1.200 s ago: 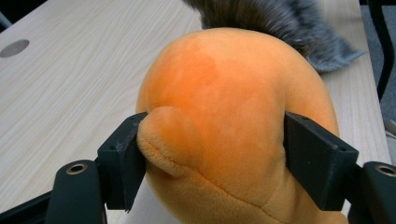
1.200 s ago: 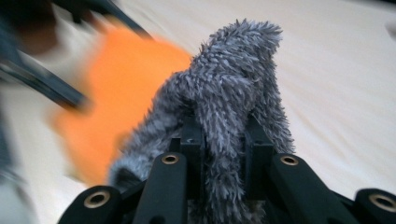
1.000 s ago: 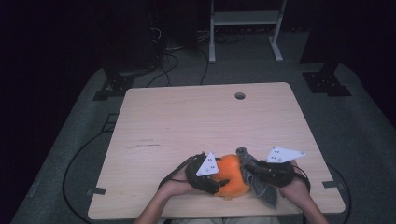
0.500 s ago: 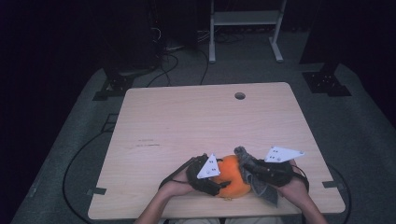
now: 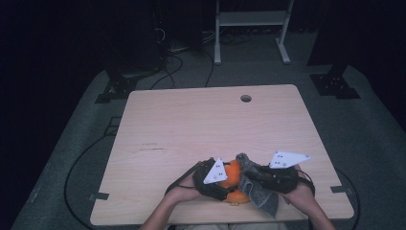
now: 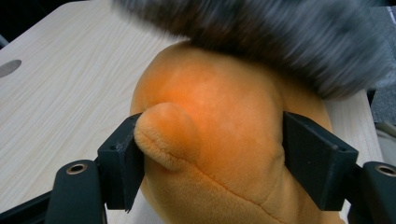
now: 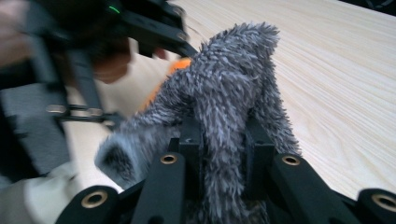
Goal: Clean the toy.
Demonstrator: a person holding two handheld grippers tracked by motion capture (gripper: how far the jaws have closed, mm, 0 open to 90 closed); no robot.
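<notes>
Bright table, dark surroundings, motion blur in both gripper views

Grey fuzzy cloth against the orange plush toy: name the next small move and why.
Probably draw the grey fuzzy cloth across the orange plush toy: the right gripper pinches the cloth, it lies against the toy, and the left gripper clamps the toy.

Pale wood table (image 5: 191, 124), grey carpet floor (image 5: 368, 129), white metal stand (image 5: 251, 19) behind, dark room.

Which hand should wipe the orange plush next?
Right. The right tool is clamped on the grey cloth, which lies against the orange plush; the left tool grips the plush, steadying it.
</notes>
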